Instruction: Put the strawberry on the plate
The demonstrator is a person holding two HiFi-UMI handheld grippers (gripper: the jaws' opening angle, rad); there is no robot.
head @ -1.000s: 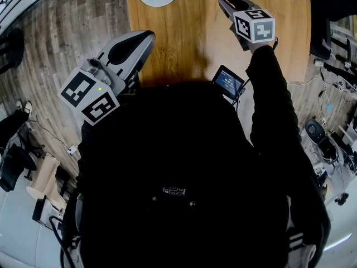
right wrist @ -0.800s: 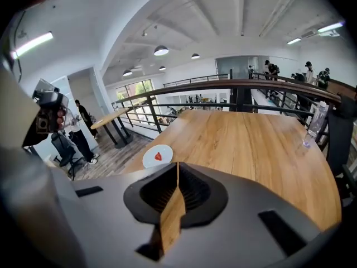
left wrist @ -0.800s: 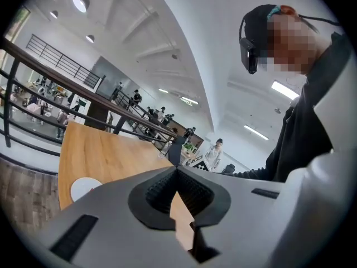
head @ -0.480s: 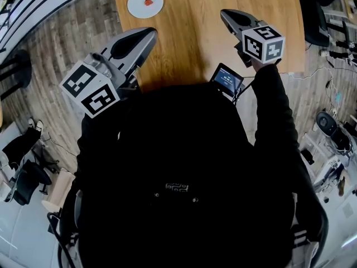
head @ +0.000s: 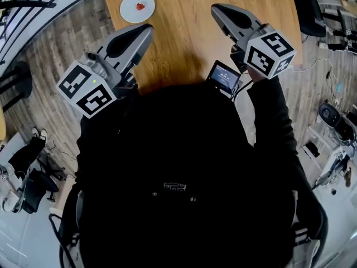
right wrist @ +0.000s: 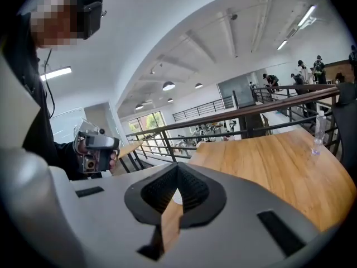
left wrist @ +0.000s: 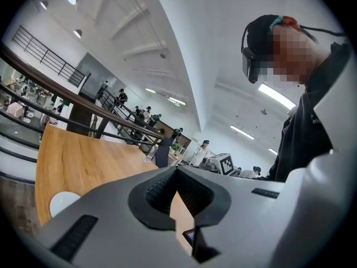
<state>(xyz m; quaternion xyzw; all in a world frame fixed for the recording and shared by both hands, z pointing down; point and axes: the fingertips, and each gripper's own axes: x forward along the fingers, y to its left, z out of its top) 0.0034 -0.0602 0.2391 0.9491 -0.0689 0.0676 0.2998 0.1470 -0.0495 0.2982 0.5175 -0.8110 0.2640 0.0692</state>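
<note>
A small red strawberry (head: 139, 6) lies on a white plate (head: 129, 11) at the far left of the wooden table (head: 189, 32). My left gripper (head: 146, 29) is held in the air near the table's near edge, short of the plate, with its jaws together and nothing in them. In the left gripper view the plate (left wrist: 64, 202) shows low at the left, beyond that gripper (left wrist: 177, 171). My right gripper (head: 215, 8) is raised over the table's right half, well away from the plate, shut and empty. The right gripper view shows its tips (right wrist: 177, 169) meeting.
A small lit screen (head: 224, 77) hangs at the person's chest by the table's near edge. A clear bottle (right wrist: 318, 133) stands near the table's far side. Chairs and cables lie on the floor around. Another person holds a gripper (right wrist: 96, 149) in the background.
My right gripper has risen toward the head camera and looks larger. The left gripper has shifted slightly. The plate with the strawberry now sits further left and lower in the head view.
</note>
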